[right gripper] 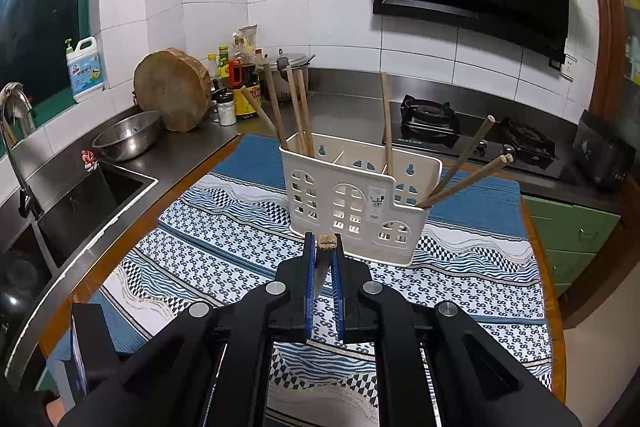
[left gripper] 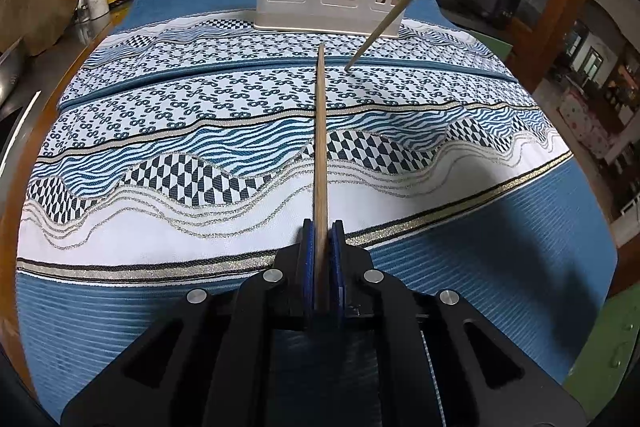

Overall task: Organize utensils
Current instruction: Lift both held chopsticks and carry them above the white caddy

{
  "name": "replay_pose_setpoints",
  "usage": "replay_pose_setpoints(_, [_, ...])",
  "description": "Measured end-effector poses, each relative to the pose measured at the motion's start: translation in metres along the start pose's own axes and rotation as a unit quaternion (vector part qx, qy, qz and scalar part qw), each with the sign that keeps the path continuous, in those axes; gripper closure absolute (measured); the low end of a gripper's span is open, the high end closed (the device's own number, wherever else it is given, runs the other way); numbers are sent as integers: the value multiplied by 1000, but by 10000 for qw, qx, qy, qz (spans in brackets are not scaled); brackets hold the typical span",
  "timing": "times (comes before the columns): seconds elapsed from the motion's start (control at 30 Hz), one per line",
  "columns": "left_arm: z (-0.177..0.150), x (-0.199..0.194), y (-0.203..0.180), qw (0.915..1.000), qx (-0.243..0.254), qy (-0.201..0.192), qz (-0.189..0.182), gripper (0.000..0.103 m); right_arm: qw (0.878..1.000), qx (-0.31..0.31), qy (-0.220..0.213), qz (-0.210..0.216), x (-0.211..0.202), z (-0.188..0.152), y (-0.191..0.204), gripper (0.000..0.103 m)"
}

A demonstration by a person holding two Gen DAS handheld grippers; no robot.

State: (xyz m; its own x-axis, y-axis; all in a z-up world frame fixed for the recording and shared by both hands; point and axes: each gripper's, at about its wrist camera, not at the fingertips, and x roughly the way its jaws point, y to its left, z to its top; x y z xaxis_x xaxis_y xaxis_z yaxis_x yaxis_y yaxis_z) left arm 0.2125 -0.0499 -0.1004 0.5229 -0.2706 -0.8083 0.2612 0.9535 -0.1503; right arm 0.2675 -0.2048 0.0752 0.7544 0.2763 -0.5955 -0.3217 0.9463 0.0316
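- Holding one chopstick [left gripper: 320, 147] — left gripper [left gripper: 320, 227] has its jaws pinching it near the butt end, shaft running straight ahead low over the patterned cloth [left gripper: 200, 131], tip short of the rack.
- Left to right across the rack [right gripper: 352, 211]: left compartment holds a bundle of chopsticks [right gripper: 298, 107] standing near upright, one lone stick [right gripper: 386, 123] near the middle divider, right end has three leaning sticks [right gripper: 464, 179] tipped far out over the rim.
- Right gripper [right gripper: 323, 239] — jaws nearly closed on a wooden end seen head-on; this looks like the angled chopstick [left gripper: 384, 23] in the left view, tip touching the cloth just in front of the rack.
- Step in hand, as I judge it: get both held sticks into a compartment.
- Doing it well: tip each stick up toward vertical before moving over the rim, aim for an open slot, lower tip first, let go only once the tip is inside.
- Risk: a long stick sweeping sideways could knock the leaning ones or shove the light rack — one hand at a time seems safer.
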Motion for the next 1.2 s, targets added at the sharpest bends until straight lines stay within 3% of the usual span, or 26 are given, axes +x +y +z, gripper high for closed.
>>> replay_pose_setpoints(0.33, [13,1,-1,9991,173,390,2,97,9998,-171,28,28,-1,3,11,96])
replay_pose_setpoints(0.47, [22,-21,10,9994,-101,37,-336,97,9998,-209,-43,21,-9,6,12,96])
replay_pose_setpoints(0.73, [64,-69,22,9921,-327,-799,-910,97,9998,-188,-116,-12,-17,15,6,96])
replay_pose_setpoints(1.0, [104,-79,23,9873,-124,-1324,-866,97,9997,-207,-112,10,-21,24,0,96])
replay_pose_setpoints(1.2, [124,-71,17,9867,-51,-1363,-884,97,9996,-205,-168,1,-27,38,-7,96])
